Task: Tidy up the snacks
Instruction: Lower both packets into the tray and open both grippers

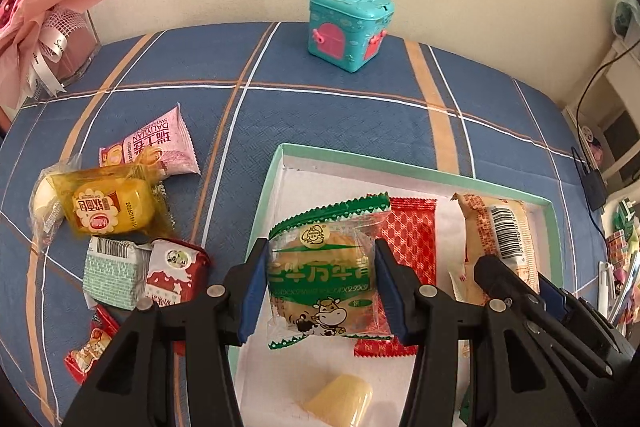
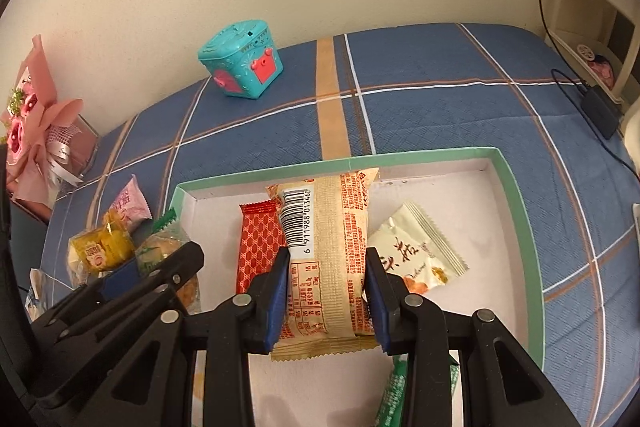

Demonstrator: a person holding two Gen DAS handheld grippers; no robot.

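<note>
My left gripper (image 1: pixel 320 287) is shut on a green-wrapped cake packet (image 1: pixel 322 275) and holds it over the green-rimmed white tray (image 1: pixel 276 163). My right gripper (image 2: pixel 326 291) is shut on a beige packet with a barcode (image 2: pixel 326 247), also over the tray (image 2: pixel 516 187). A red packet (image 1: pixel 412 243) lies in the tray under the cake packet; it also shows in the right wrist view (image 2: pixel 258 247). A white packet (image 2: pixel 420 255) and a pale yellow jelly cup (image 1: pixel 340 403) lie in the tray. The right gripper shows in the left wrist view (image 1: pixel 516 287).
Several loose snacks lie on the blue plaid cloth left of the tray: a pink packet (image 1: pixel 156 143), a yellow packet (image 1: pixel 104 207), a mint packet (image 1: pixel 112 275), a dark red packet (image 1: pixel 172 275). A teal toy box (image 1: pixel 348 27) stands at the back. A pink bouquet (image 1: pixel 36 27) is far left.
</note>
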